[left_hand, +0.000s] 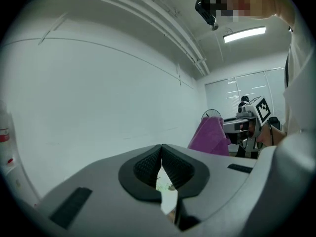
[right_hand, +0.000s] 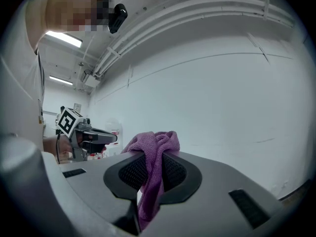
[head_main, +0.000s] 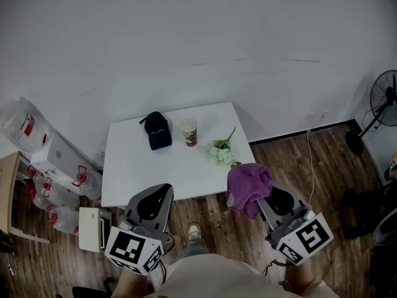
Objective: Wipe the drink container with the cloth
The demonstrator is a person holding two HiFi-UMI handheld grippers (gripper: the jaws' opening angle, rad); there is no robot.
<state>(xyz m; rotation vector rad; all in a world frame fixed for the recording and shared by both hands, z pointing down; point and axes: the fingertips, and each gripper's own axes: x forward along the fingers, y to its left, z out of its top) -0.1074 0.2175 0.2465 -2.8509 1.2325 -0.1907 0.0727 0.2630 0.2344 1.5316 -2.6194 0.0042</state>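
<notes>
Right gripper (right_hand: 150, 176) is clamped on the purple cloth (head_main: 248, 182), which bunches above the jaws just off the table's (head_main: 139, 174) near right corner. Left gripper (left_hand: 161, 165) is pinched tight with nothing in it, hovering at the near edge. The cup (head_main: 190, 132) stands upright towards the far edge, between a dark cap (head_main: 157, 131) and some flowers (head_main: 220, 152).

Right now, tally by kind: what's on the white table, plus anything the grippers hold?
Cap: 1
Drink cup: 1
Flower bunch: 1
Purple cloth, clamped in right gripper: 1
Total: 4
</notes>
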